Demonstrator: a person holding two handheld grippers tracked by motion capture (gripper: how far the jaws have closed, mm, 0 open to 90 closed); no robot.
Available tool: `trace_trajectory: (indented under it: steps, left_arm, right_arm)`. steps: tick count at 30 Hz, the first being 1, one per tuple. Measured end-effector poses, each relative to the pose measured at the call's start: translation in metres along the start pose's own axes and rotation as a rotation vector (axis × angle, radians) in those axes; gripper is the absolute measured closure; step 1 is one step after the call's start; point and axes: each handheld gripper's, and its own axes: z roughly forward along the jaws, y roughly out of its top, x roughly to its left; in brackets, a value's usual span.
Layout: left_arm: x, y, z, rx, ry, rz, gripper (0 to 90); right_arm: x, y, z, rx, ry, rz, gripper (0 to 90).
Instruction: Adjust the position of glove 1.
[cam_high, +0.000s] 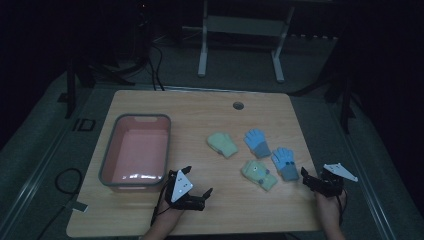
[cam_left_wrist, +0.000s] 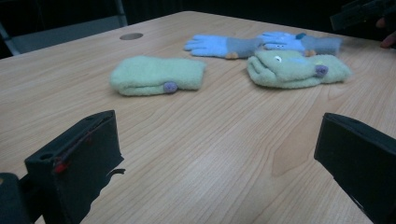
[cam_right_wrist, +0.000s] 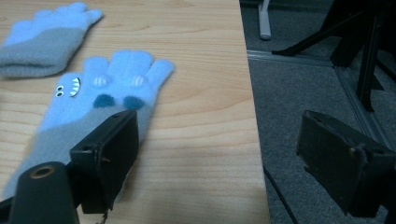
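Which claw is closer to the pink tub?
Left. The left claw sits just beside the pink tub's near corner; the right claw is across the table, past the gloves.

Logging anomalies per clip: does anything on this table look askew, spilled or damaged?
Nothing stands out. Four gloves lie flat and apart from the pink bin: two green, two blue. They point different ways, loosely scattered rather than paired. Both grippers, left and right, are open and hold nothing.
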Motion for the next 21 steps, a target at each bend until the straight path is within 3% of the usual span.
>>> trace_trajectory:
  steps: [6,8,9,10,11,15,17,20,21]
  left_arm:
    - [-0.001,0.0,-0.001,-0.004,0.002,0.008,0.8]
    - [0.0,0.0,-0.001,-0.004,0.001,0.007,0.8]
    - [0.0,0.0,-0.001,-0.007,0.002,0.004,0.8]
    - [0.0,0.0,-0.001,-0.007,0.002,0.004,0.8]
    - [0.0,0.0,-0.001,-0.007,0.001,0.004,0.8]
    - [0.0,-0.001,-0.001,-0.011,-0.001,0.008,0.8]
    - [-0.001,-0.001,-0.001,-0.012,-0.003,0.012,0.8]
    - [-0.001,-0.001,-0.002,-0.012,-0.009,0.012,0.8]
    - [-0.001,-0.001,-0.002,-0.013,-0.012,0.01,0.8]
  right_arm:
    - [0.0,-0.001,-0.001,0.015,0.011,0.012,11.4]
    - [0.001,-0.001,0.0,0.044,0.027,0.018,13.7]
    - [-0.001,-0.001,0.004,0.124,0.102,0.057,13.8]
    - [-0.001,-0.001,0.004,0.124,0.102,0.057,13.8]
    - [-0.004,0.001,0.005,0.153,0.155,0.089,14.1]
    - [-0.003,0.01,0.0,0.154,0.141,0.053,12.5]
    - [-0.003,0.013,-0.001,0.154,0.146,0.06,12.7]
    - [-0.001,0.022,-0.006,0.127,0.152,0.074,11.7]
    - [0.002,0.028,-0.01,0.114,0.142,0.051,11.6]
